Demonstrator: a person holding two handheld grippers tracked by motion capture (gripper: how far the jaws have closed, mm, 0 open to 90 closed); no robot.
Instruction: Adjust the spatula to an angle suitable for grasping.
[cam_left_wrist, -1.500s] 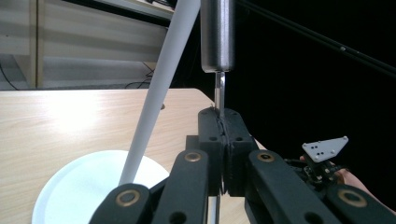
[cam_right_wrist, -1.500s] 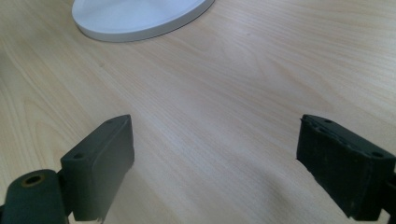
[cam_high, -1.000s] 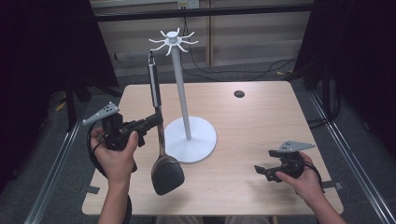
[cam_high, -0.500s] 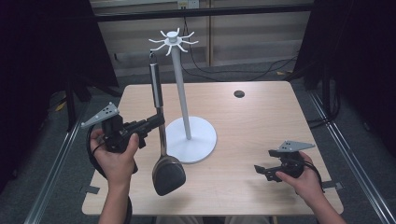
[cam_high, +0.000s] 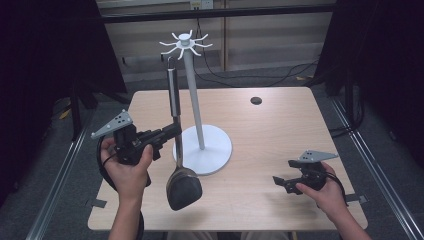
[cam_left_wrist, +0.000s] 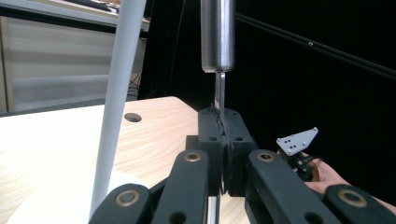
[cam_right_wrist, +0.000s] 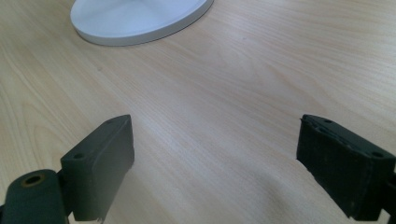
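Left tool (cam_high: 170, 132) is clenched on the thin metal shank of the spatula (cam_high: 176, 150), just below its steel handle; the left gripper view shows the pads (cam_left_wrist: 212, 140) pinching the shank. Spatula stands near-upright, long axis vertical, black head (cam_high: 183, 188) down over the near-left counter (cam_high: 280, 125), handle top up beside the hook rack's (cam_high: 192, 95) pole. The key relation: the handle's top loop sits just left of and a bit below the white hooks (cam_high: 172, 49), so hanging looks like a lift up and right. Left hand is the nearer one. Right tool (cam_high: 280, 181) rests released, jaws wide apart over bare wood at near right, well apart from the rack base (cam_right_wrist: 140, 18). Can't tell if the loop already touches a hook; too small.
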